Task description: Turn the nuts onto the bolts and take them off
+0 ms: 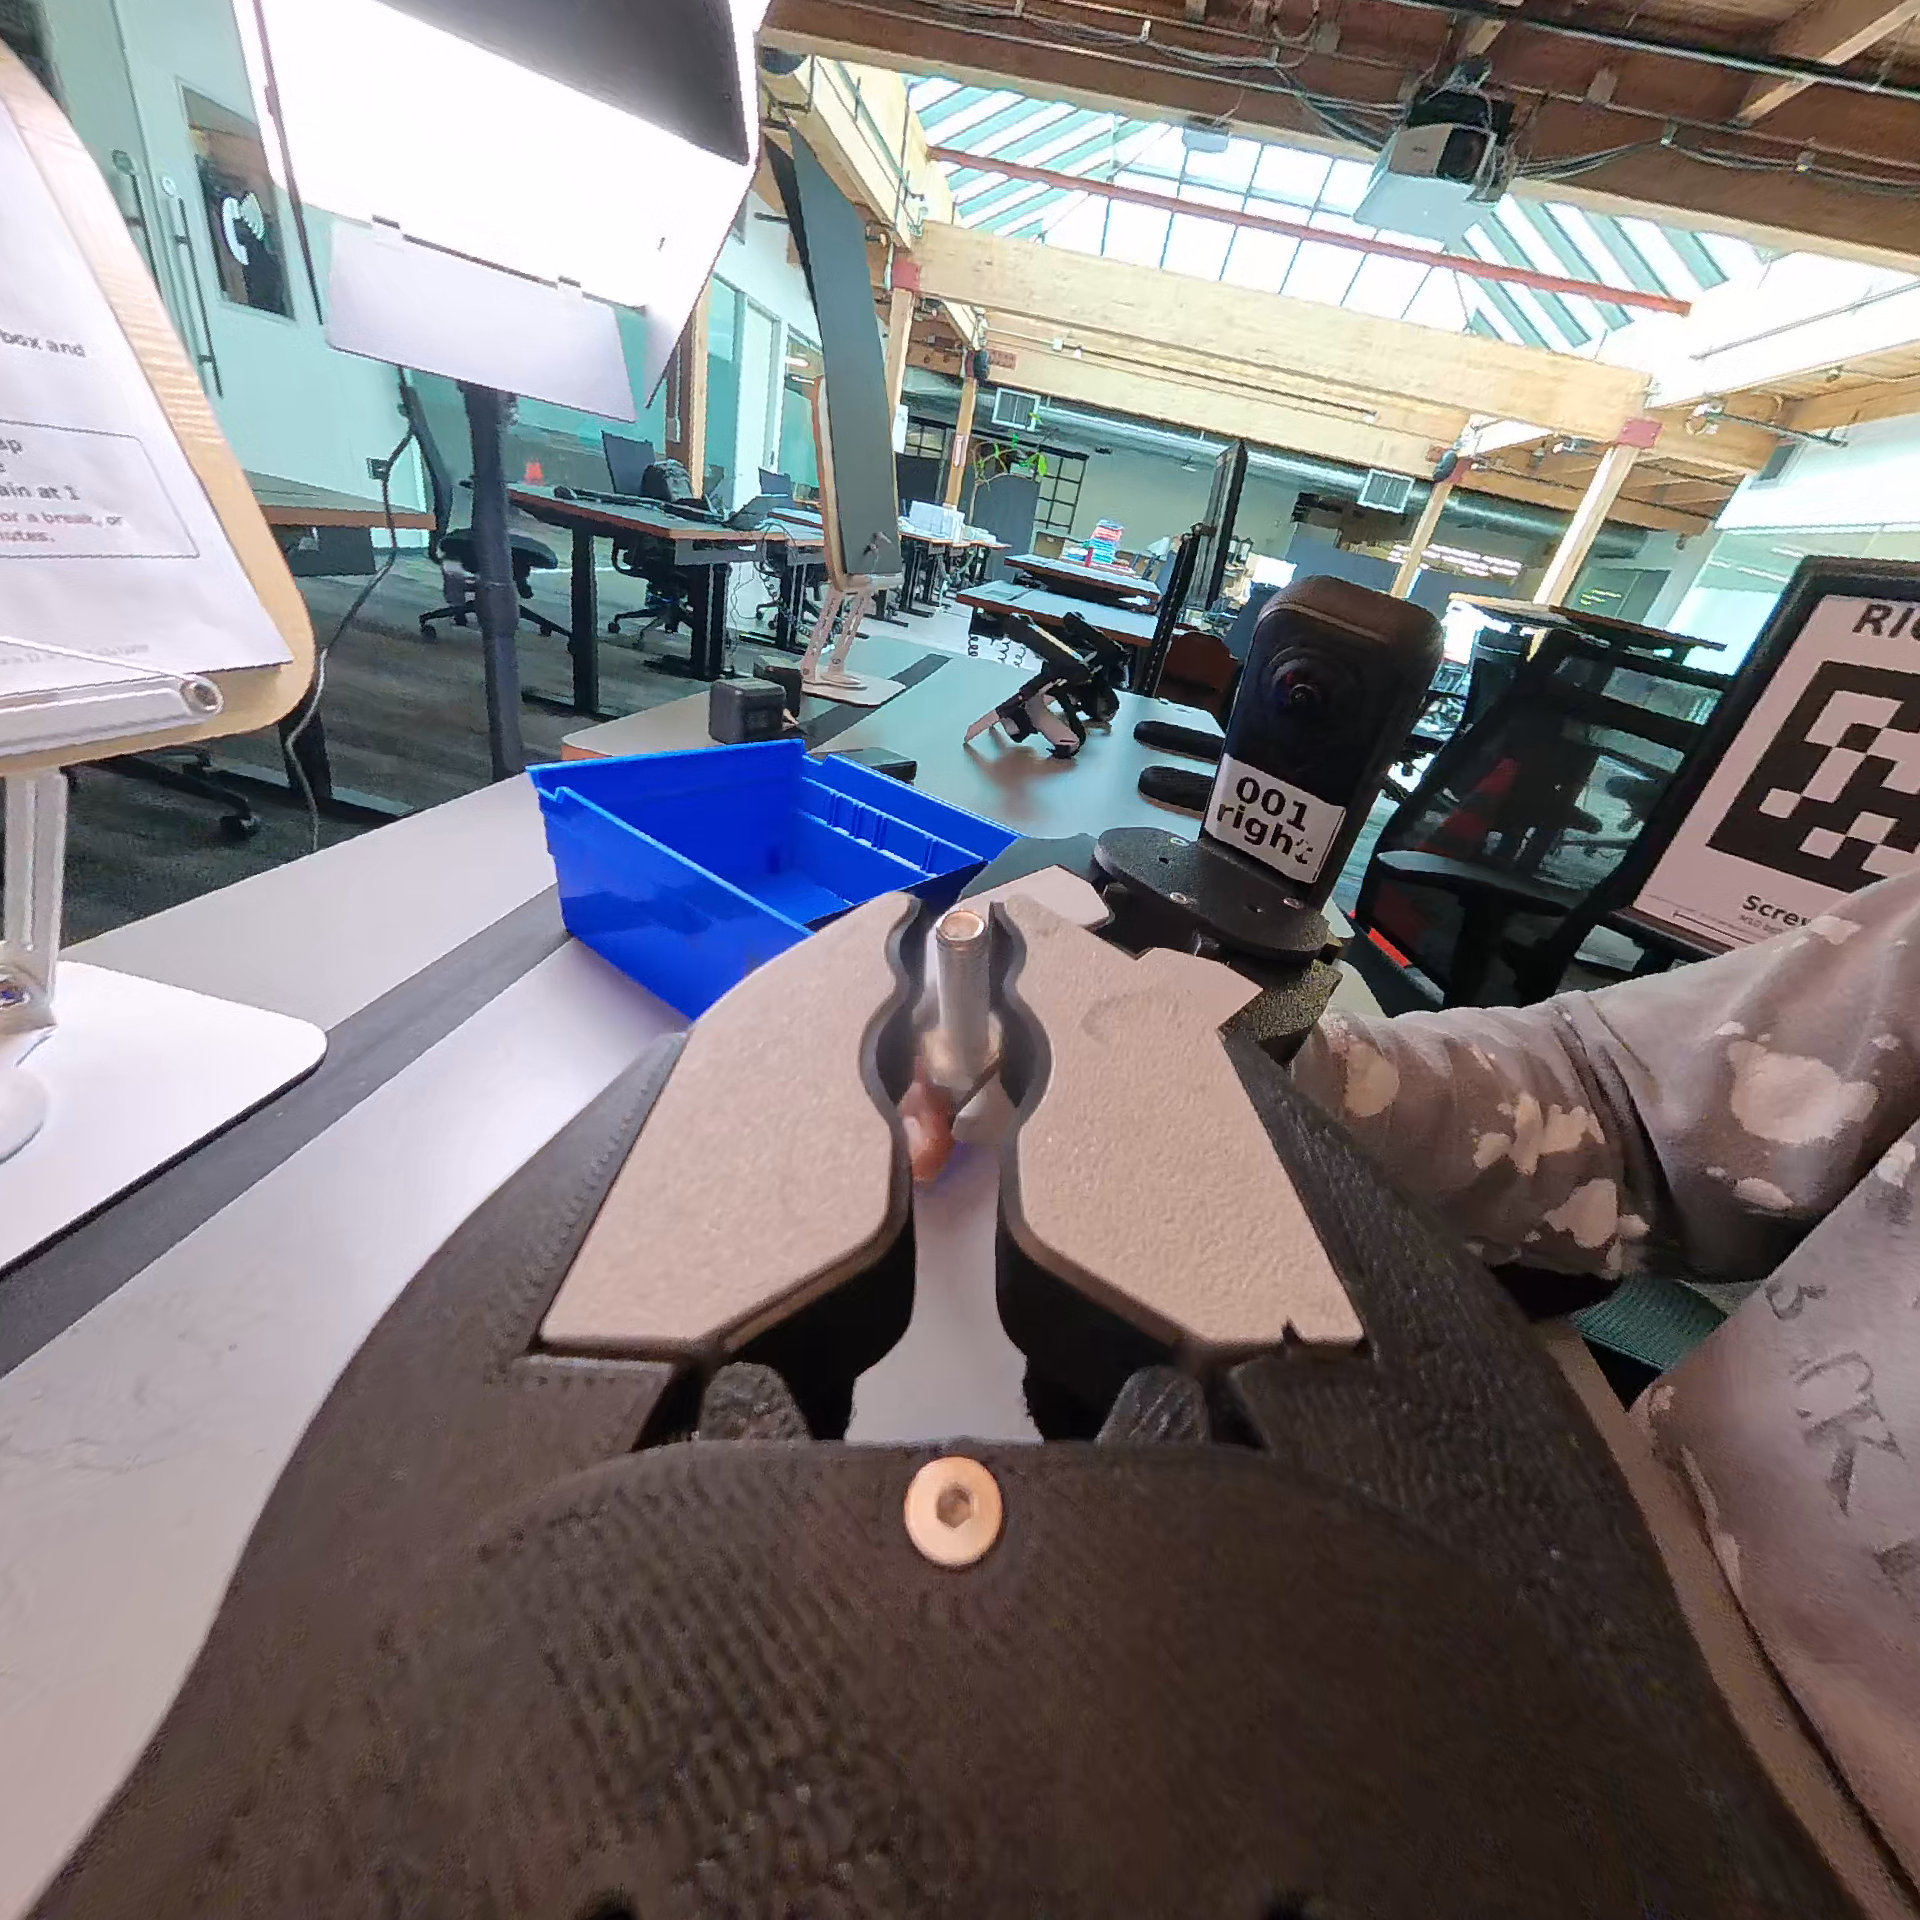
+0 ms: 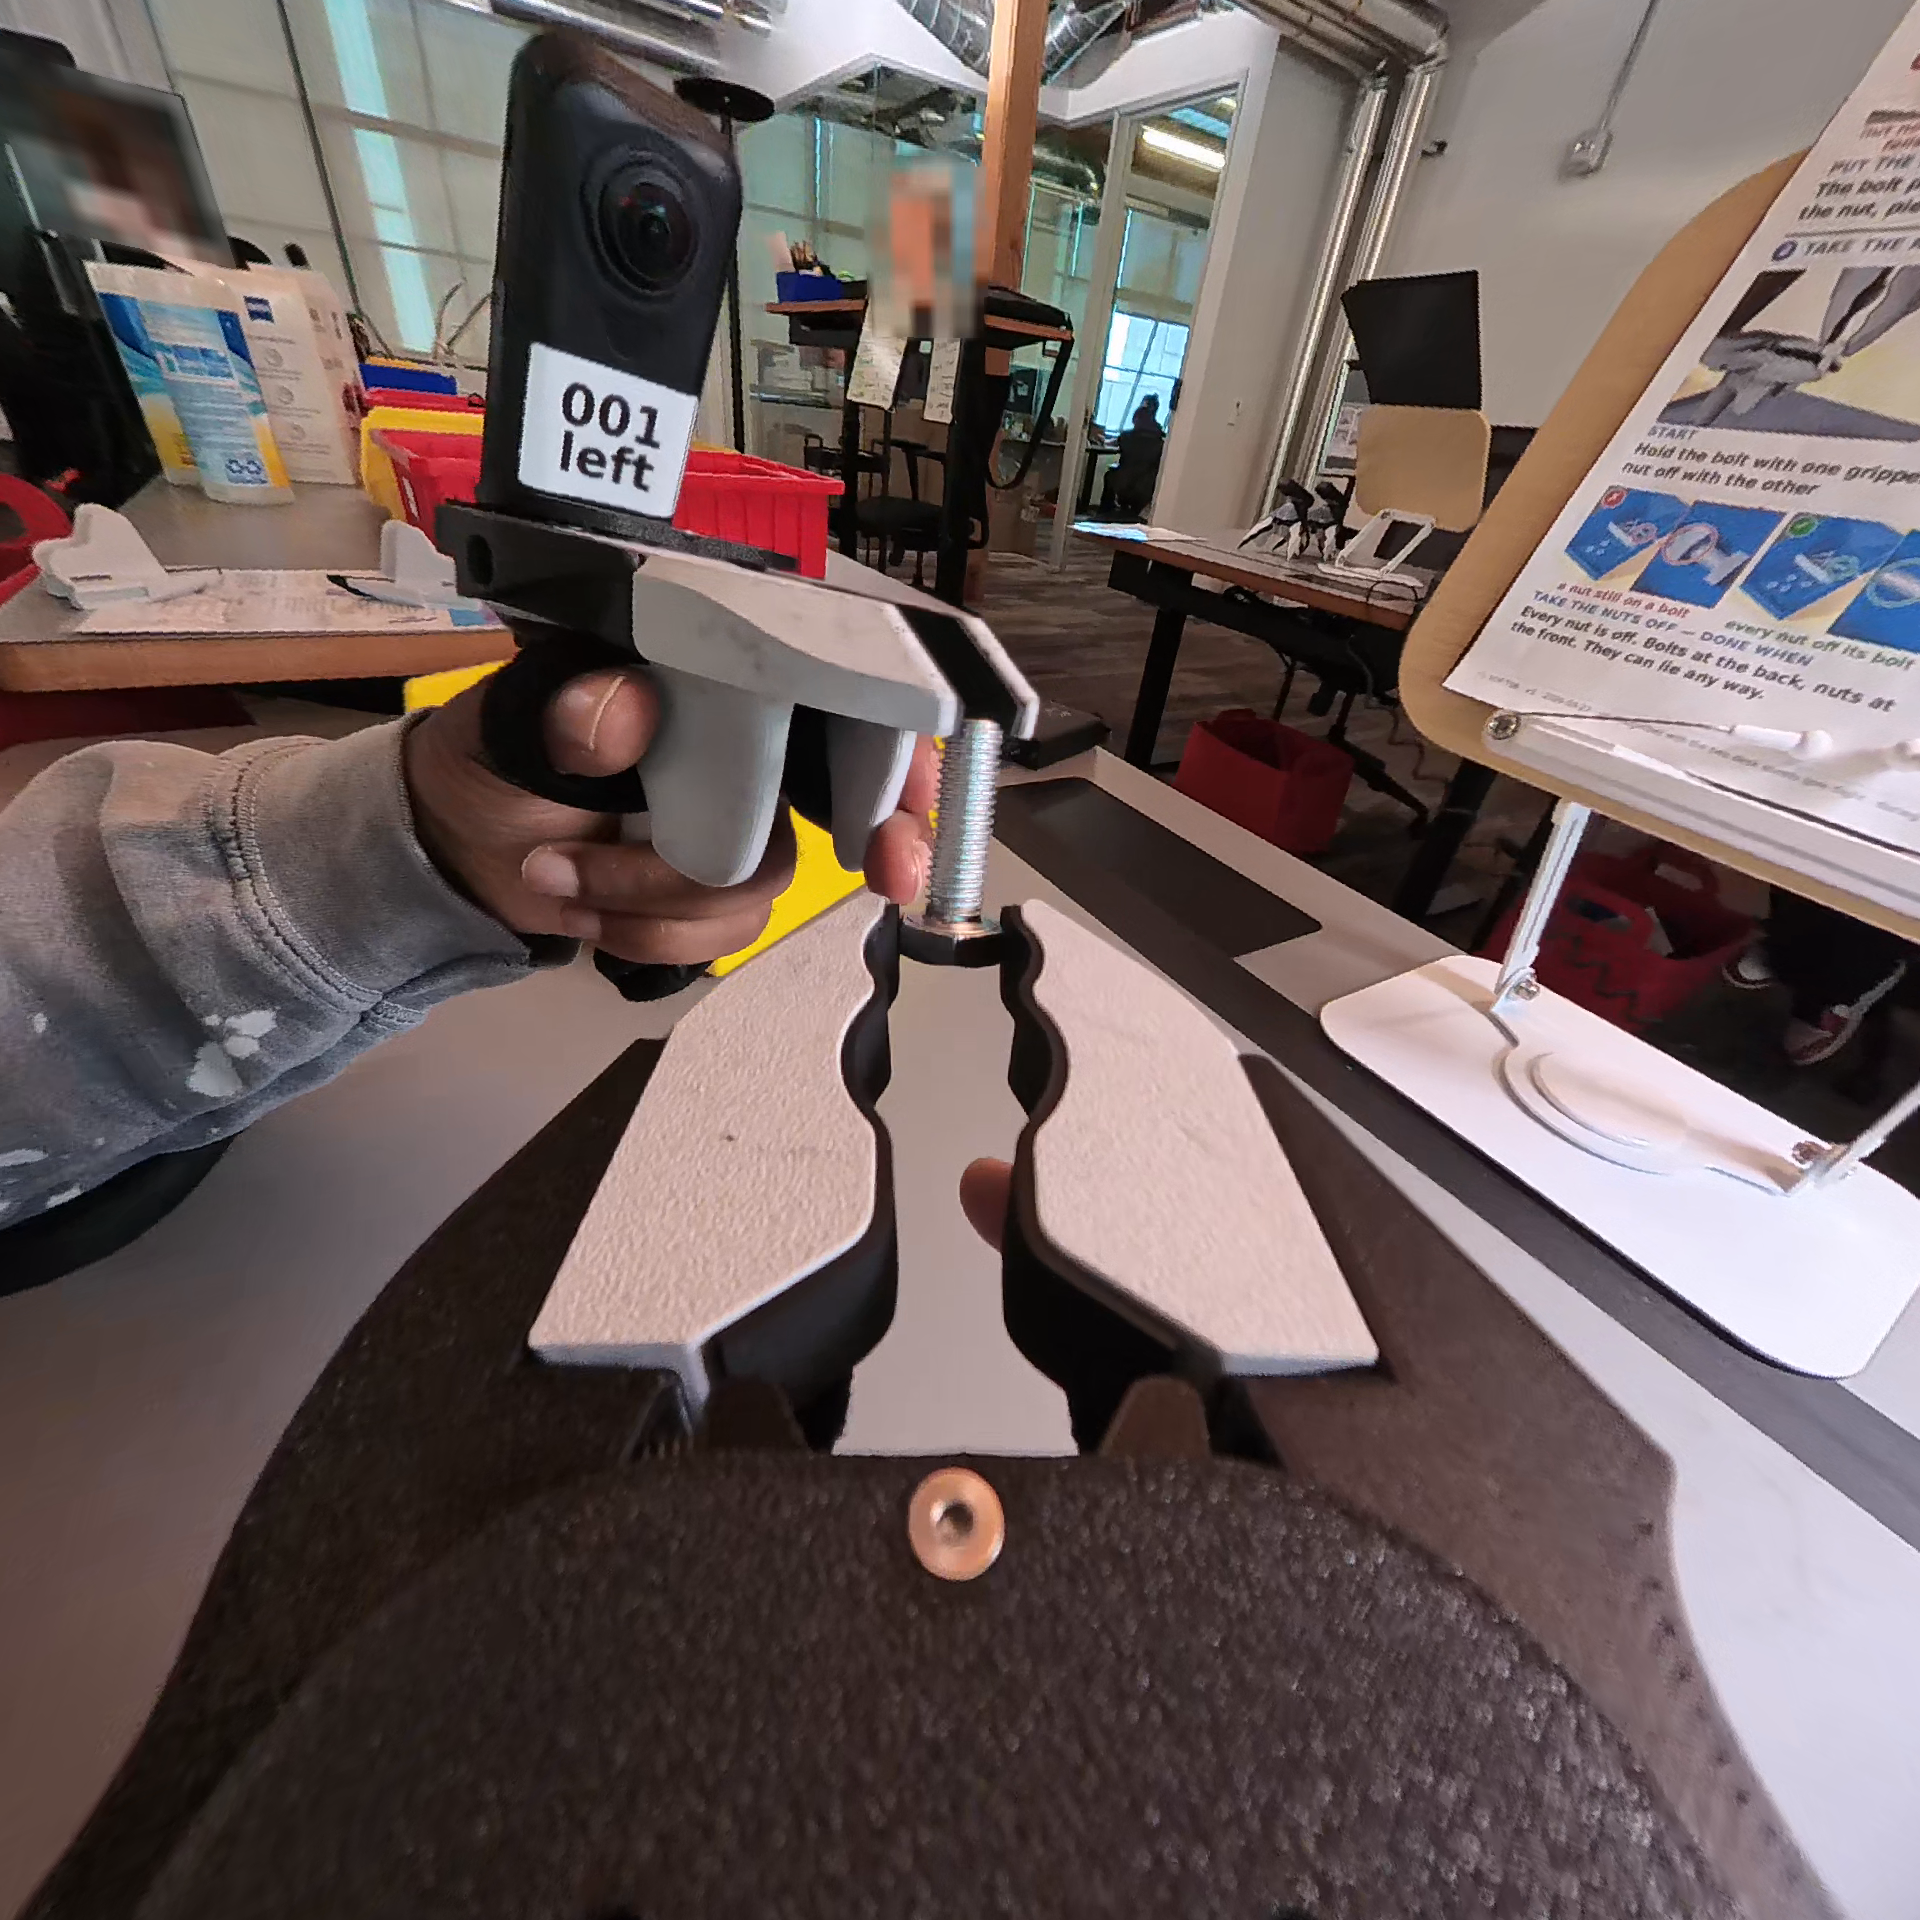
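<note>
Between the fingers: the left gripper (image 2: 982, 701) is clamped on the upper end of a bolt (image 2: 964, 821), its two flat jaws pressed together around the shank
At the right tips: the right gripper (image 2: 951, 935) has its jaws closed on a dark hex nut (image 2: 951, 943) sitting at the bolt's lower end
Key relation: the nut lies straight ahead of the right fingers, held at their very tips, and the bolt rises from it into the left fingers above
Long axis: the bolt stands roughly upright, crossing the right gripper's forward line at about a right angle and running along the left gripper's slot
Nearer hand: the right one owns the nut, so the turning likely falls to it while the left holds the shank steady
Bolt from the left wrist: a plain silver end (image 1: 961, 930) pokes out at the fingertips (image 1: 821, 997)
Bolt looks: bright zinc, coarse thread along the exposed length
Nut looks: dark and thin; how many threads it has engaged cannot be told
Beyond the fingers: a blue bin (image 1: 748, 873) sits on the grey table (image 1: 312, 935), ahead and left of the left gripper
</note>
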